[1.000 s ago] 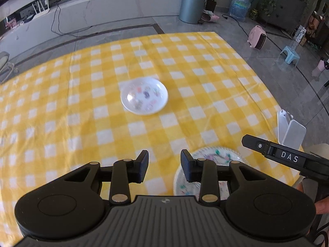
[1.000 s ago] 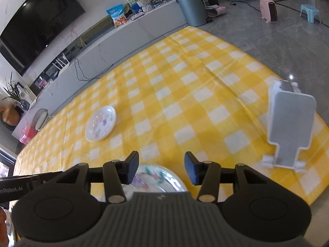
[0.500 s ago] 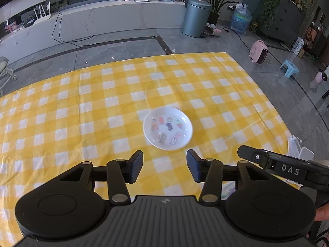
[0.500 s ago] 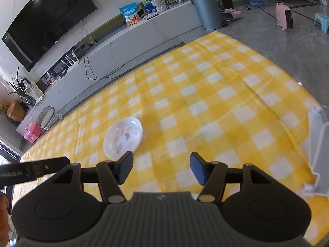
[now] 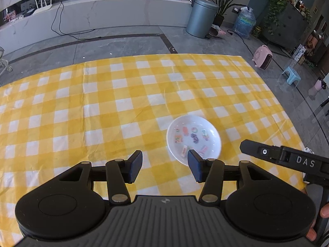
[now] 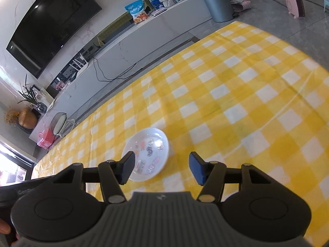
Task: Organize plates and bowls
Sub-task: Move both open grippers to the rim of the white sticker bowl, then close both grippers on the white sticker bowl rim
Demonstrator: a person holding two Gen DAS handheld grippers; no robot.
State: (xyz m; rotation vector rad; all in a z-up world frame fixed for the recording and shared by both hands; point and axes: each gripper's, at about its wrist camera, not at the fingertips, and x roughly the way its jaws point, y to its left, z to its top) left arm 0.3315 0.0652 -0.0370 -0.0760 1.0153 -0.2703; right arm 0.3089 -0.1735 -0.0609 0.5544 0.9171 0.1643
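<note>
Bowl [image 5: 193, 138], white with printed motifs, alone on the bench [image 5: 102, 107] toward its right edge. Left gripper [image 5: 164, 167]: jaws wide, just opened further, empty, just short of it. Right gripper [image 6: 161, 167] likewise parted, lately narrowing, empty. Probably rigid, glossy, slippery, breakable; best pinched at the rim.

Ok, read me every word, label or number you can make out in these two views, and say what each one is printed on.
"DAS": white letters on the black right gripper, seen from the left wrist view.
"Ge...": start of a grey word on the black left gripper, cut off; the rest is unreadable.
Blue snack bag on the counter: print too small to read.
Dish on the tablecloth: colourful stickers, blurred, unreadable.
</note>
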